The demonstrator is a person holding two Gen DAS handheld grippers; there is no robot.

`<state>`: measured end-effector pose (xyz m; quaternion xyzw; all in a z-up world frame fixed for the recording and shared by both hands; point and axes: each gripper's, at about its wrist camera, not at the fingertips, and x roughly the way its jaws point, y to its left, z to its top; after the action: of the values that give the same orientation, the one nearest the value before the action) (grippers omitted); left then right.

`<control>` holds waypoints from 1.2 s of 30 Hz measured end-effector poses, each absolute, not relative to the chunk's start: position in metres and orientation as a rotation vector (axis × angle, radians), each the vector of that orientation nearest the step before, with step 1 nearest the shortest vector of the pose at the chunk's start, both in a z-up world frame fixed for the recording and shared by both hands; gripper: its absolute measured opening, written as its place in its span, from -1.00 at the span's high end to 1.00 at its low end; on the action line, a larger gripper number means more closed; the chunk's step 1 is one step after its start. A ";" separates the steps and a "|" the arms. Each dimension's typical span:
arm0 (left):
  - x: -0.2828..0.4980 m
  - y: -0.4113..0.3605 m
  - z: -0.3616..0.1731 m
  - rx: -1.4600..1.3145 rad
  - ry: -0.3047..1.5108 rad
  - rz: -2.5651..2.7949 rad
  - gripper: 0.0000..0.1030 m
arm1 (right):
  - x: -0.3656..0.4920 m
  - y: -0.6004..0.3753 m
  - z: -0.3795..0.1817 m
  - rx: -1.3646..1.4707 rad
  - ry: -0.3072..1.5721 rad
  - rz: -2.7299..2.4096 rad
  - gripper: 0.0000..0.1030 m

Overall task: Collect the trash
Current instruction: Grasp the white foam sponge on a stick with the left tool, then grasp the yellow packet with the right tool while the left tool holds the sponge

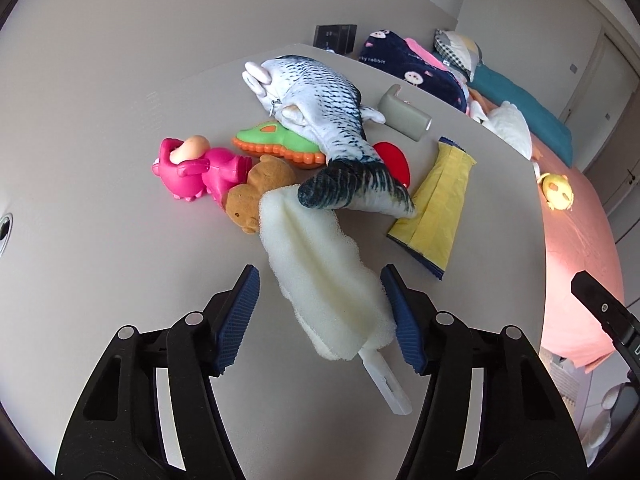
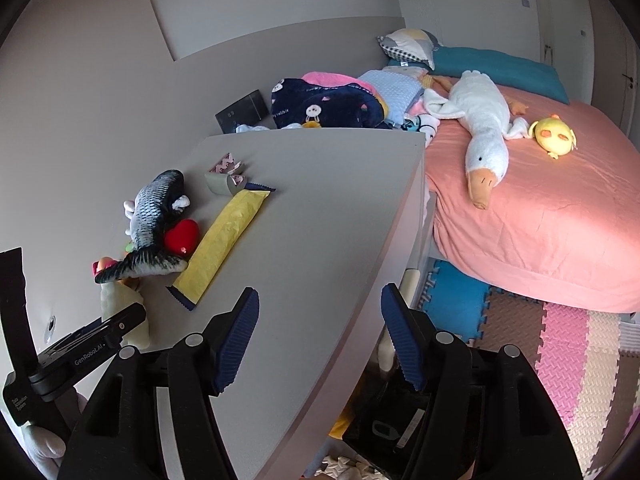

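The left gripper, jaws parted and not yet clamped, straddles the light, soft, compressible foam sponge near the table's front edge; grasp its mid-body, while the right gripper hangs released over the right edge.
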<state>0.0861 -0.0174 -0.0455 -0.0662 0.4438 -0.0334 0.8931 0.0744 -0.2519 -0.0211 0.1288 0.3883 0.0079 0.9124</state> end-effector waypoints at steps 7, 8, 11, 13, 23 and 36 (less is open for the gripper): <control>0.092 -0.014 -0.050 -0.145 0.917 -0.067 0.24 | 0.100 -0.233 -0.024 0.258 0.832 0.038 -0.25; 0.093 -0.013 -0.051 -0.150 0.912 -0.064 0.32 | 0.103 -0.231 -0.025 0.264 0.839 0.043 -0.25; 0.092 -0.010 -0.051 -0.160 0.892 -0.056 0.41 | 0.115 -0.223 -0.027 0.274 0.855 0.052 -0.26; 0.090 -0.012 -0.051 -0.141 0.875 -0.050 0.43 | 0.123 -0.217 -0.029 0.282 0.865 0.057 -0.26; 0.093 -0.003 -0.051 -0.185 0.866 -0.040 0.43 | 0.165 -0.186 -0.040 0.234 0.925 0.049 -0.26; 0.091 0.007 -0.053 -0.240 0.863 -0.033 0.43 | 0.197 -0.151 -0.044 0.117 0.956 -0.030 -0.26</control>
<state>0.0912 0.0069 -0.0527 -0.1158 0.4173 -0.0158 0.9012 0.1970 -0.1505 -0.0437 0.0562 0.4596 -0.0146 0.8862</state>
